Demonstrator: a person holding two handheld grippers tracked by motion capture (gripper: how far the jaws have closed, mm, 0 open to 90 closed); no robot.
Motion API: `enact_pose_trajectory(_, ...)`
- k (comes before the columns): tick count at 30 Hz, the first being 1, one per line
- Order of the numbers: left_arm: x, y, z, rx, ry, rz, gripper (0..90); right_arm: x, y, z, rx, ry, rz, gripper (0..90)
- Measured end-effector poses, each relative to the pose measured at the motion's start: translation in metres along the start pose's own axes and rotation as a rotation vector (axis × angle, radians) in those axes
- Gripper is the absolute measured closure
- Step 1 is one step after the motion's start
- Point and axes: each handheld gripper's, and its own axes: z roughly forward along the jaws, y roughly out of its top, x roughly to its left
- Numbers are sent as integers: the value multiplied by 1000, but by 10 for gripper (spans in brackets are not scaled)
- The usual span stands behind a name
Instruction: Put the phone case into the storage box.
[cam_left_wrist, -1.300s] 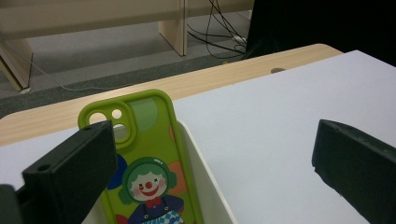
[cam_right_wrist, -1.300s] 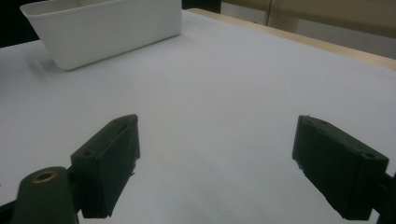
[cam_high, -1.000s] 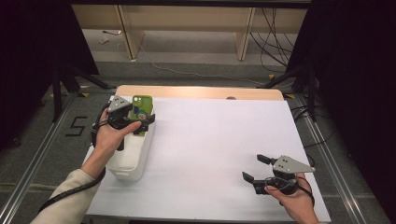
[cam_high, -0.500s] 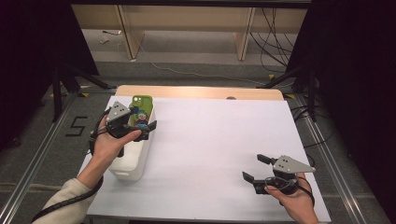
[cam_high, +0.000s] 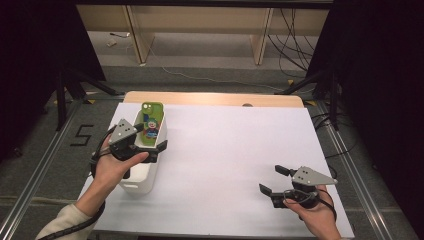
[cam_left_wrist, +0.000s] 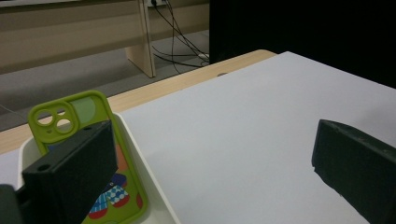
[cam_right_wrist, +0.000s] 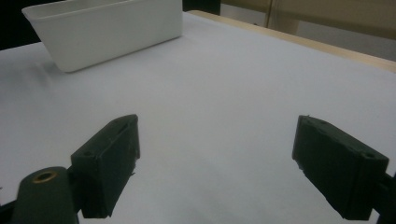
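— Phone case (cam_high: 149, 124) leans in the white bin (cam_high: 142, 186), at nine o'clock on the table. Left tongs (cam_high: 148, 138) gape over it.

— Lift straight up, slowly. Right tongs (cam_high: 272, 181), spread wide at five o'clock, wait.

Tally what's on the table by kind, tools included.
Phone case: 1
White bin: 1
Tools: 2, left tool and right tool
Total: 4
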Motion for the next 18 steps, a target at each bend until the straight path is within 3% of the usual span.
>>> enact_pose_trajectory(18,-11,-13,-25,-23,-23,10,0,0,0,1,-1,0,0,159)
